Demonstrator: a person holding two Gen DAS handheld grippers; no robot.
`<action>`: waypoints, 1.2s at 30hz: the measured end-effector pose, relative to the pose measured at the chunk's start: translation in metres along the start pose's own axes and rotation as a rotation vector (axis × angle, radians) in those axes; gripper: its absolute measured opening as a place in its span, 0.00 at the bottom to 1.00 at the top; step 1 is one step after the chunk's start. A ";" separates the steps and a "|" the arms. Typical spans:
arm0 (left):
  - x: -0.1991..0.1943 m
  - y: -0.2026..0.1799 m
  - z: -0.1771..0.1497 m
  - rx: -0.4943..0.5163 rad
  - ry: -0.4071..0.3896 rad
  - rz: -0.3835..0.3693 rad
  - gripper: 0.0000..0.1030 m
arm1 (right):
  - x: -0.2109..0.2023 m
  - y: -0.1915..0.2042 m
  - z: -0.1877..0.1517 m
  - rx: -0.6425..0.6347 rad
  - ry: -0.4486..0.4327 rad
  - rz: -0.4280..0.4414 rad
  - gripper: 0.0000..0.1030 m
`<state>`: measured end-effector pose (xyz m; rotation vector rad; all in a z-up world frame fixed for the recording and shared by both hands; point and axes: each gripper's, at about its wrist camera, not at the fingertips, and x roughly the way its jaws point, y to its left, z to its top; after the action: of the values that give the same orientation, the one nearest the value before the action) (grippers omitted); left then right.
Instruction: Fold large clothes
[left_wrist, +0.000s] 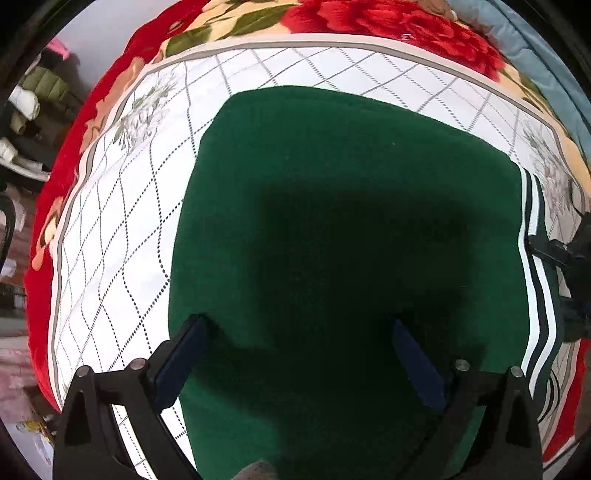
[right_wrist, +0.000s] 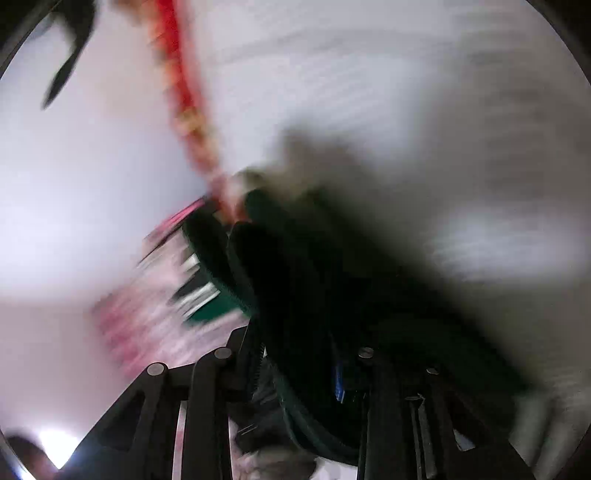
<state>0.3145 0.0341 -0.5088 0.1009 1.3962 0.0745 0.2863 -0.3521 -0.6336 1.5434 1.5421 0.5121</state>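
Two black fingers with dark blue pads (left_wrist: 181, 363) poke out at the bottom of the left wrist view. They belong to the left gripper (left_wrist: 295, 328), and they stand far apart with nothing between them but open air. It points almost straight down at the green garment (left_wrist: 332, 221).

That green cloth is big and lies flat and smooth on a white quilt (left_wrist: 122, 229). It has already been folded into a tidy block with straight sides. White and dark stripes (left_wrist: 535, 295) run down its right edge. A dark shadow sits in the middle of the green. The quilt has thin crossing lines and small grey flowers on it. Under the quilt lies a red blanket (left_wrist: 388, 26) with big flowers and green leaves. A pale blue cover (left_wrist: 546, 62) shows at the top right, past the blanket. Far off on the left, some stuffed things that look like bags (left_wrist: 44, 92) sit in a pile; I cannot tell what is in them.

At the right edge of this view, a bit of the other black tool touches the striped side.

The right wrist view is very blurry. The right gripper (right_wrist: 306, 369) has its fingers close together, and thick dark green folds of the same cloth sit bunched between them. It looks clamped on the cloth. A smear of red and a lot of white fill the rest of this view.
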 end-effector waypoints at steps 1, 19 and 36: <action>-0.002 0.000 -0.001 0.006 -0.002 0.003 0.99 | -0.001 0.003 0.000 -0.017 -0.003 -0.010 0.33; 0.005 0.002 -0.018 -0.009 -0.007 0.028 1.00 | 0.020 0.048 -0.058 -0.298 -0.048 -0.309 0.32; -0.039 -0.043 -0.064 0.062 0.073 -0.027 1.00 | 0.065 0.050 -0.066 -0.427 0.042 -0.558 0.69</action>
<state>0.2444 -0.0115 -0.4866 0.1317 1.4727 0.0122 0.2729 -0.2643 -0.5766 0.7411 1.6748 0.5059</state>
